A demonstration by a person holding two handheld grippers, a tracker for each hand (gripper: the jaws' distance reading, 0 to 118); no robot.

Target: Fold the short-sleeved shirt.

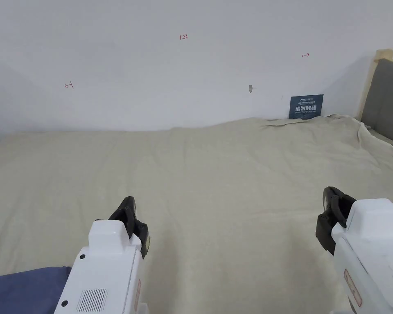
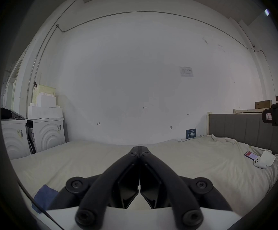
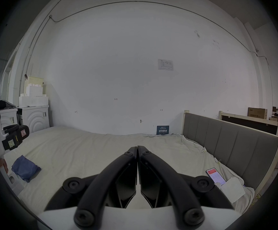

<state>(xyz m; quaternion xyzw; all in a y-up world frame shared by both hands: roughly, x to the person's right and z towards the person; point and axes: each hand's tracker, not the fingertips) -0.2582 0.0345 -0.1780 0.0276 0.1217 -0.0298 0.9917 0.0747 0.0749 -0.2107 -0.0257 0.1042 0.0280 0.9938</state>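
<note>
While both grippers hang above the bed with nothing in them, the blue shirt [image 1: 25, 288] lies bunched at the lower left corner of the head view, just beside the left gripper [image 1: 130, 218] and well apart from the right gripper [image 1: 330, 220]. In the left gripper view its own jaws meet tip to tip, pressed together on nothing; in the right gripper view that gripper's jaws are likewise closed and empty. The shirt [image 3: 25, 168] shows at the lower left of the right gripper view as a compact crumpled bundle on the pale bedsheet [image 1: 232, 171], so folding has likely not begun.

The main risk is a blind grab. Because the bundle hides collar, hem and sleeves, a pinch at a random spot may catch several layers at once and lift a knot instead of an edge. A pinch pressed too deep could also catch the loose sheet beneath and drag it up with the garment. The shirt sits near the bed's front edge, so a careless pull toward the person might slide it off. A phone [image 3: 215, 175] and a white paper [image 3: 234, 190] at the lower right of the right gripper view could be swept by cloth spread that way.
</note>
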